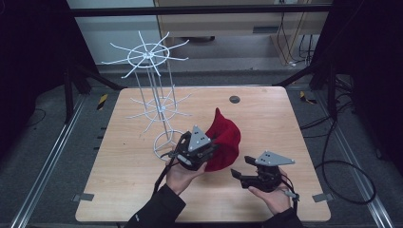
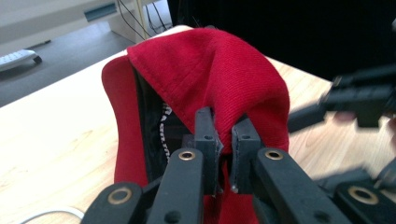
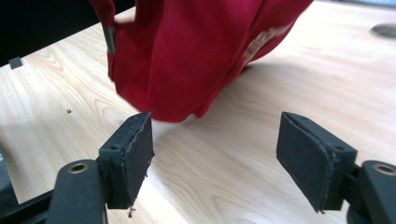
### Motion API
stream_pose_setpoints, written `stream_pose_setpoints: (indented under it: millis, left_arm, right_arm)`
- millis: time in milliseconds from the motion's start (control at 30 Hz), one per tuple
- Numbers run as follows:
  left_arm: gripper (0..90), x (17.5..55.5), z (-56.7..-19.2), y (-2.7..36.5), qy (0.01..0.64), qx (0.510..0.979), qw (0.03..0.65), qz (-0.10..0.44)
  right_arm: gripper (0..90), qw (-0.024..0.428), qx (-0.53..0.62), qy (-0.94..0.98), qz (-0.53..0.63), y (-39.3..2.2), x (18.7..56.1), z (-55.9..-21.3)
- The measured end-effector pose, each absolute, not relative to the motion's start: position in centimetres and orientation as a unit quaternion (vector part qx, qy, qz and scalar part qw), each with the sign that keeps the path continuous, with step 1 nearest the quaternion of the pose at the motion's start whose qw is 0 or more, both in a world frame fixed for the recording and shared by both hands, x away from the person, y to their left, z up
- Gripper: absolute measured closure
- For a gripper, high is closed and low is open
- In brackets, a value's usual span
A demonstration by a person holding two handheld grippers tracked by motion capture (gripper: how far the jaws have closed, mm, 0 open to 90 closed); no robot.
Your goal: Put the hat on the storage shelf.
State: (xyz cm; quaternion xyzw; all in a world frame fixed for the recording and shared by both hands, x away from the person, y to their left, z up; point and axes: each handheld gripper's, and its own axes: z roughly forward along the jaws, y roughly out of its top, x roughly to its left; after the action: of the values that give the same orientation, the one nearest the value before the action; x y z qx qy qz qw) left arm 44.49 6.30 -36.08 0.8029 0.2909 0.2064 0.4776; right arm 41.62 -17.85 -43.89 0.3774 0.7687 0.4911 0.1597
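The high view takes in the whole table (image 1: pixel 142 190), with the left gripper (image 1: pixel 202 156) pressed into a red cap (image 1: pixel 225 142) near the middle and the right gripper (image 1: pixel 242 173) just beside it, toward the person's edge. The left gripper view gives what that view cannot: the 2 jaws pinched together on a fold of the cap (image 2: pixel 219 79) at its lower edge, and the cap's dark lining with white lettering inside. The right gripper view shows its own 2 jaws standing wide apart with bare wood between them, the cap (image 3: pixel 187 60) just ahead of the pads and not touching them.

The cap is ribbed red cloth, crumpled and held up off the table at a tilt, with one peak of fabric pointing upward in the high view. A pale patch shows on its side in the right gripper view.

The table is light wood with rounded corners and a small dark round disc (image 1: pixel 234 99) near the far edge. A white wire rack (image 1: pixel 154 95) with 2 tiers of spokes stands left of the cap. Around the table lie grey floor, black frame rails and cables.
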Motion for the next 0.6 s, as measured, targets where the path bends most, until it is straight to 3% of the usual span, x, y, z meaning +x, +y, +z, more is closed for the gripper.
stream_pose_setpoints:
  millis: [233,367,467,600]
  left_arm:
    - [83.8,44.5,-35.5,6.3,0.302,0.791,0.488,0.213]
    - [83.7,44.4,-35.2,6.0,0.302,0.787,0.493,0.213]
    - [83.6,44.3,-35.0,6.0,0.302,0.784,0.499,0.210]
    - [83.5,44.2,-34.9,6.1,0.300,0.782,0.507,0.206]
  right_arm:
    - [25.5,0.121,0.397,0.733,0.539,-16.3,42.2,-45.6]
    - [30.6,0.109,0.399,0.717,0.562,-15.5,42.9,-45.8]
    - [44.3,0.121,0.391,0.717,0.564,-14.9,43.1,-45.6]
    - [76.8,0.129,0.389,0.720,0.560,-15.2,43.2,-45.3]
